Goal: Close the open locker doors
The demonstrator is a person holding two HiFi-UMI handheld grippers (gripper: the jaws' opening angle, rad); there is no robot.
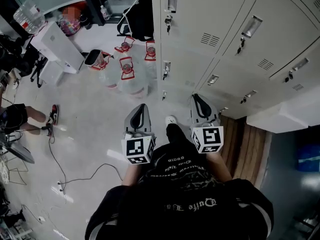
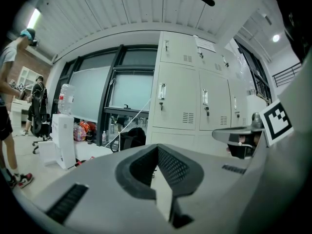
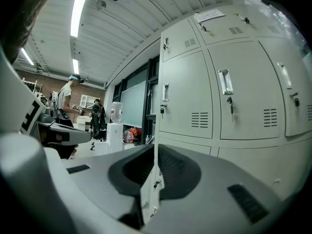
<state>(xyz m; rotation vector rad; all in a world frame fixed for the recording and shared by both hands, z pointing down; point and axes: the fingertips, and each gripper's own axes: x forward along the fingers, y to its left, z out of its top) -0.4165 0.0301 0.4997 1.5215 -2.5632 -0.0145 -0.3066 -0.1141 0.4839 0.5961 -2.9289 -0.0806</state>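
The bank of pale grey lockers (image 1: 235, 14) rises ahead and to my right, and every door I can see on it lies flush and closed, with handles and keys in place. My left gripper (image 1: 142, 106) and right gripper (image 1: 196, 97) are held side by side at waist height, pointing toward the lockers and touching nothing. In the left gripper view the lockers (image 2: 180, 96) stand a stride away beyond the jaws of the left gripper (image 2: 157, 152). The right gripper (image 3: 155, 152) faces a lower door of the lockers (image 3: 195, 96). Both pairs of jaws are together and hold nothing.
Large water jugs (image 1: 131, 76) stand on the floor left of the lockers, beside a white dispenser (image 1: 60, 46) and a black bag (image 1: 137, 14). A cable (image 1: 85, 176) crosses the floor. A person (image 2: 9, 82) stands at left. A wooden slatted platform (image 1: 250, 144) lies at right.
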